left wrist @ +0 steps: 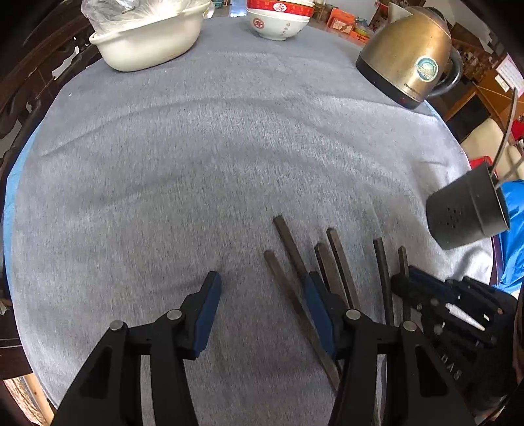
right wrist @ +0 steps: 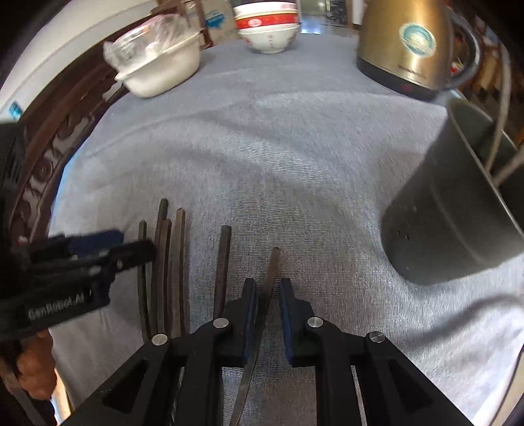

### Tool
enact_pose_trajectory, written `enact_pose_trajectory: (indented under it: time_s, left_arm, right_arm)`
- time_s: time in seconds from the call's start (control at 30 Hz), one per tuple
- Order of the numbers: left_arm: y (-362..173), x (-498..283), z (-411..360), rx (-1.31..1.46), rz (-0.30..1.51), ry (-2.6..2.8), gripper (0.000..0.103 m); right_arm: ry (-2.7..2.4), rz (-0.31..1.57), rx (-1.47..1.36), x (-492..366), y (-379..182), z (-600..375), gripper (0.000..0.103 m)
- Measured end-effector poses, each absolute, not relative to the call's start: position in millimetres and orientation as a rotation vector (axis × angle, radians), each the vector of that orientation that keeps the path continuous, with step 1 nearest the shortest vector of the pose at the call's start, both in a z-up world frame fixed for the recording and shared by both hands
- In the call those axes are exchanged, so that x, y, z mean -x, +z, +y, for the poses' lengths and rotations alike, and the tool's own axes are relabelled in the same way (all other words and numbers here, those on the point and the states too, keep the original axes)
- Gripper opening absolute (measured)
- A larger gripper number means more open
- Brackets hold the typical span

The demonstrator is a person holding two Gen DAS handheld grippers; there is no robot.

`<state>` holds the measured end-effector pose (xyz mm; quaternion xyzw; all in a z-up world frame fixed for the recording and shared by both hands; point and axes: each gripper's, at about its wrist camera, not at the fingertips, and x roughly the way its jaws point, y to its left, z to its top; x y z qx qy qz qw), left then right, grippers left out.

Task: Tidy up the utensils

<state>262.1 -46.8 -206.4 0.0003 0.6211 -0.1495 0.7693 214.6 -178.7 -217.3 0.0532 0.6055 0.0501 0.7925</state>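
Note:
Several dark chopsticks [left wrist: 340,262] lie side by side on the grey cloth [left wrist: 196,147]. My left gripper [left wrist: 262,288] stands open over the leftmost ones; one chopstick [left wrist: 285,288] lies beneath the gap, close to the right finger. The right wrist view shows the same row of chopsticks [right wrist: 170,262], with the left gripper [right wrist: 131,244] hovering over it. My right gripper [right wrist: 268,295] has its jaws nearly together around the rightmost chopstick [right wrist: 270,275], which runs back between the fingers. A dark utensil holder [right wrist: 452,222], also in the left view [left wrist: 465,213], stands to the right with metal handles in it.
At the far side of the table stand a brass-coloured kettle [left wrist: 409,55], stacked red and white bowls [left wrist: 278,23] and a white basin [left wrist: 147,42] with a plastic bag. A dark carved chair back [right wrist: 49,157] borders the left edge. A hand [right wrist: 32,370] grips the left tool.

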Motion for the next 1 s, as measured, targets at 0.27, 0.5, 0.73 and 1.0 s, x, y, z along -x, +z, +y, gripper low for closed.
enact_pose_trajectory:
  time_s: [0.27, 0.5, 0.73, 1.0]
  left_arm:
    - [-202.4, -273.1, -47.5, 0.056, 1.345, -0.346, 0.006]
    - [-126.6, -257.3, -37.1, 0.077, 1.161, -0.351, 0.006]
    - [-34.8, -229.5, -50.0, 0.055, 0.947, -0.391, 0.005]
    - [66.9, -211.5, -97.5, 0.021, 0.706, -0.48, 0.006]
  right_arm:
    - [0.167, 1.171, -0.24, -202.5, -182.5, -199.2, 0.006]
    - [0.177, 0.953, -0.316, -175.0, -114.8, -228.5, 0.006]
    - [0.14, 0.682, -0.362, -136.6, -40.2, -266.6, 0.006]
    - [0.043, 0.424, -0.406, -117.6, 39.5, -320.5, 0.006]
